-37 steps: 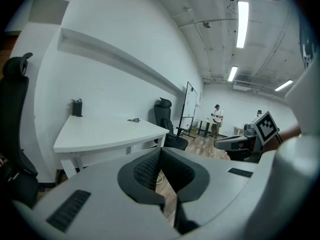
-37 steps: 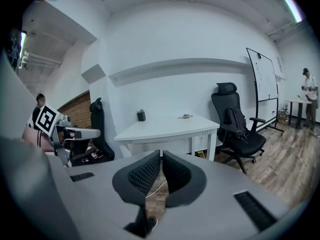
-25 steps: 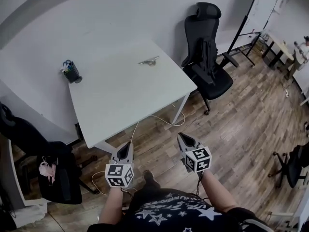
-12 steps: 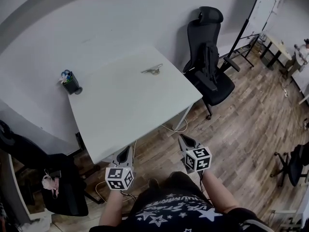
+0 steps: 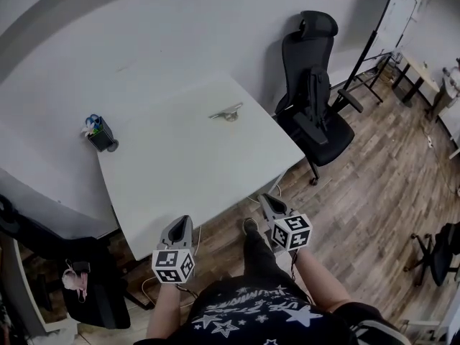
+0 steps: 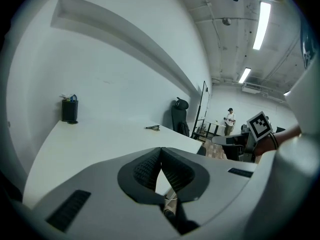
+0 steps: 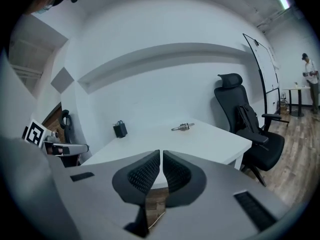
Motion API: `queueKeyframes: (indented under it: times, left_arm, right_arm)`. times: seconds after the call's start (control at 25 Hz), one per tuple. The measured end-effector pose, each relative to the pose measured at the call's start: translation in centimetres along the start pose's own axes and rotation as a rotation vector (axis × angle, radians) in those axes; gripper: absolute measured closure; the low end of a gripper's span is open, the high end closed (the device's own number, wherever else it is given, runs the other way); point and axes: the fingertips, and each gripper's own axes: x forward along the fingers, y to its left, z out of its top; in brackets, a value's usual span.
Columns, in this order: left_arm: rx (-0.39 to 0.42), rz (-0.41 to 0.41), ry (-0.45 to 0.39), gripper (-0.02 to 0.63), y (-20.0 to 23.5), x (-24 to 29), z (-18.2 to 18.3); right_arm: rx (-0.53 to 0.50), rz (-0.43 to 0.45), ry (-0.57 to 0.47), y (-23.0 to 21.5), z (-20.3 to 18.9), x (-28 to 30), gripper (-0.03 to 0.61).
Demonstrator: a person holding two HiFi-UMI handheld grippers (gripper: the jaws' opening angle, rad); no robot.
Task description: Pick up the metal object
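Note:
A small metal object (image 5: pixel 227 111) lies on the far right part of the white table (image 5: pixel 180 171); it also shows in the left gripper view as the metal object (image 6: pixel 152 128) and in the right gripper view as the metal object (image 7: pixel 182 127). My left gripper (image 5: pixel 181 225) hovers at the table's near edge, shut and empty; its tip (image 6: pixel 160 149) points across the tabletop. My right gripper (image 5: pixel 266 201) is off the table's near right side, jaws closed with nothing between them, its tip (image 7: pixel 161 153) aimed at the table. Both are far from the object.
A black pen holder (image 5: pixel 99 136) stands at the table's back left. A black office chair (image 5: pixel 316 99) sits right of the table. Another dark chair (image 5: pixel 79 293) is at the lower left. A cable (image 5: pixel 198 236) runs under the table on the wooden floor. A person (image 6: pixel 229 120) stands far off.
The person has stepped closer to the table. Both grippers have come forward, the left one now reaching the table's near edge. Jaws stayed closed.

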Motion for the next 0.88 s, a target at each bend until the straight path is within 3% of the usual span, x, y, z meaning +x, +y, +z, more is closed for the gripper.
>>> queueKeyframes:
  times: [0.36, 0.64, 0.88]
  left_arm:
    - [0.022, 0.047, 0.013, 0.594, 0.8, 10.9, 3.4]
    - [0.080, 0.073, 0.044, 0.594, -0.7, 20.1, 6.8]
    - [0.231, 0.118, 0.073, 0.594, -2.3, 28.0, 8.8]
  right_arm:
    - [-0.060, 0.044, 0.033, -8.0, 4.7, 7.9, 0.529]
    - [-0.047, 0.066, 0.054, -15.1, 8.6, 13.5, 0.529]
    - [-0.028, 0.092, 0.071, -19.9, 10.3, 17.0, 0.529]
